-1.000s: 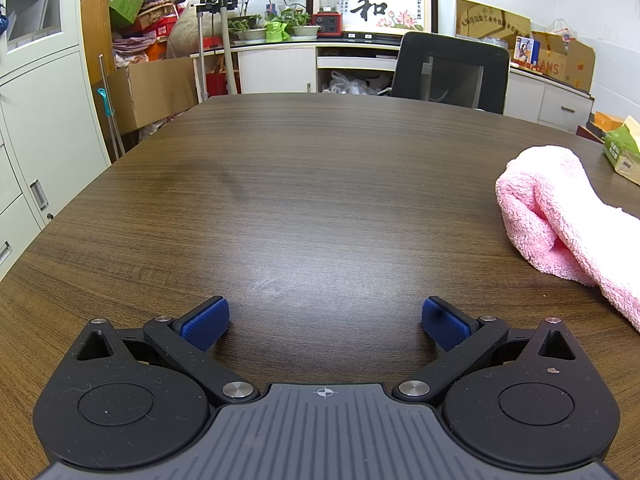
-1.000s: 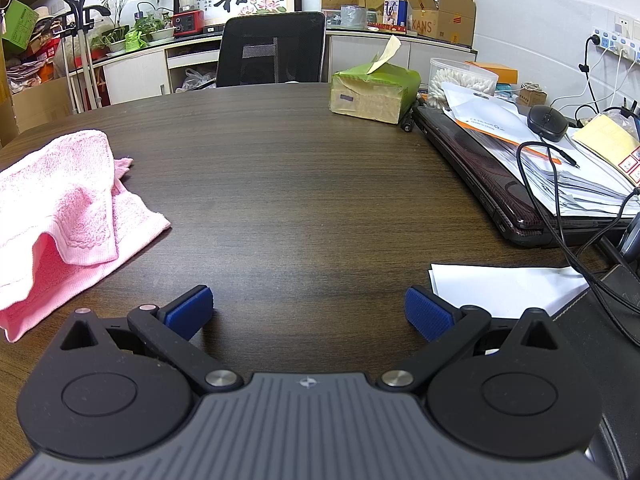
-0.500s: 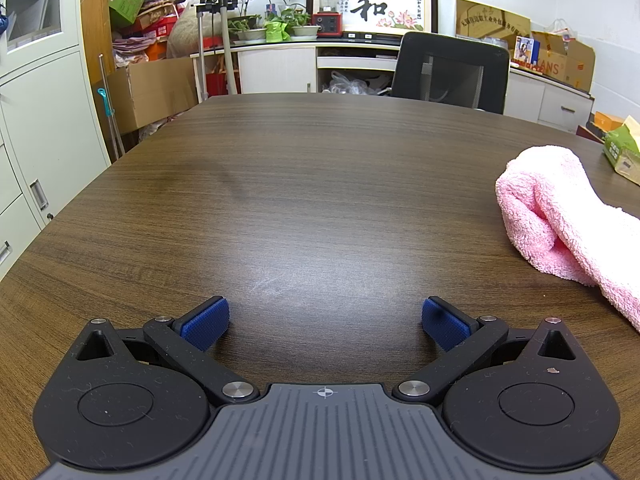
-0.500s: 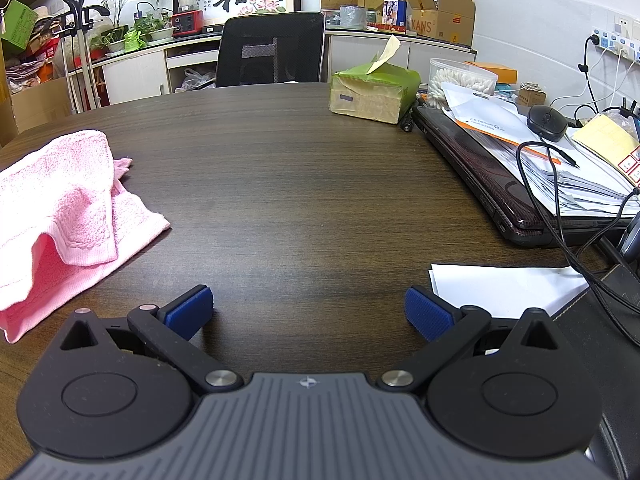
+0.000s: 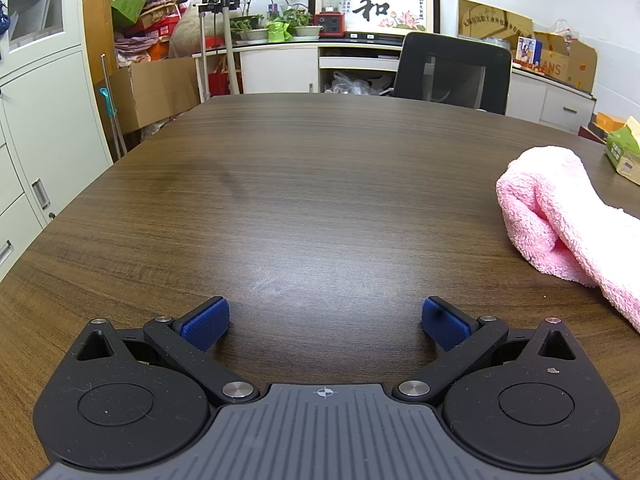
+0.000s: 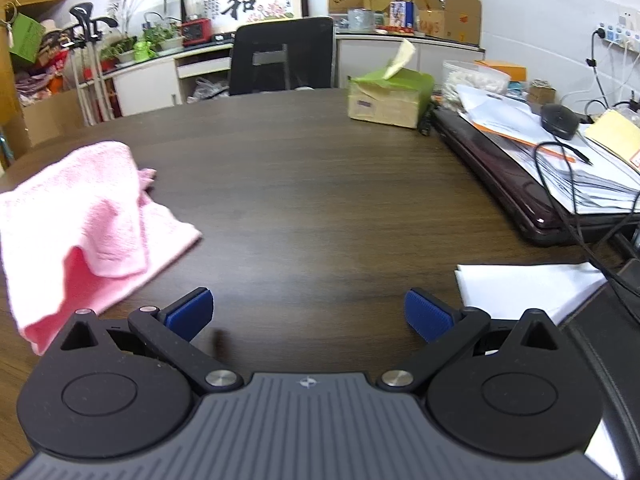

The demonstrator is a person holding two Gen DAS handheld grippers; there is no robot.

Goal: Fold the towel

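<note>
- The dark wooden table (image 5: 320, 200) is the landmark, and everything below is placed against it.
- Off the table's left edge, in the left wrist view, stand pale cabinets (image 5: 44, 120) and a brown cardboard box (image 5: 156, 92) on the floor.
- Low over the table's near edge sits the left gripper (image 5: 325, 322); its jaws are spread wide, the blue pads (image 5: 205, 322) far apart with only bare wood between them, holding nothing.
- Beyond the table's far edge a black office chair (image 5: 454, 72) is pushed in, with a framed calligraphy picture (image 5: 376, 10) on the wall behind it.
- The pink towel (image 5: 560, 216) lies crumpled on the table toward its right side in the left wrist view, well apart from the left gripper and running out of the frame's edge.
- In the right wrist view the same towel (image 6: 80, 216) lies on the table's left part, loosely bunched with one flap doubled over, its near corner just beside the gripper's left finger.
- The right gripper (image 6: 309, 314) hangs over the table's near edge, jaws likewise wide and empty; this view is slightly blurred.
- At the table's far right stands a green tissue box (image 6: 390, 96) with a sheet sticking up.
- Along the table's right edge lie a dark laptop (image 6: 500, 176) under stacked papers, a black mouse (image 6: 560, 120) and a black cable (image 6: 568, 200).
- A white sheet of paper (image 6: 524, 288) rests on the table near the right gripper's right finger.
</note>
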